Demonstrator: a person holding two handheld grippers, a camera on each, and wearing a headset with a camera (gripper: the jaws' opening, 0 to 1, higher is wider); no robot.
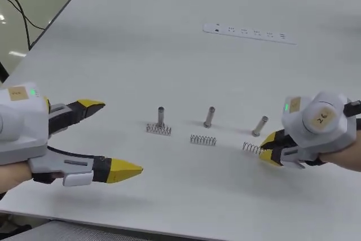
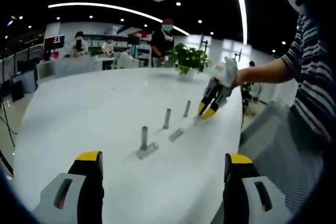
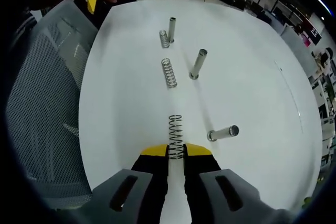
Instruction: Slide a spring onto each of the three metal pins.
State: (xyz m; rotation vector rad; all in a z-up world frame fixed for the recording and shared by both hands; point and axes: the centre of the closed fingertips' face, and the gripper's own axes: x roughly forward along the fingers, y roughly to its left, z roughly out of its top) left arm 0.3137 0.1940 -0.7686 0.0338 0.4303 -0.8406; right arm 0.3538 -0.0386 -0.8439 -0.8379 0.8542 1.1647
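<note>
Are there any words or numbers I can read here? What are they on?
None can be read for sure.
Tan sticker on the left tool: too blurred.
Round sticker on the right tool: marks too small.
Power strip: markings too small.
Dark sign in the left gripper view: blurred.

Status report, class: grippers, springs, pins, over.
Left gripper open. Right gripper shut on a spring. Pins bare, two springs loose. Nothing in the way.
</note>
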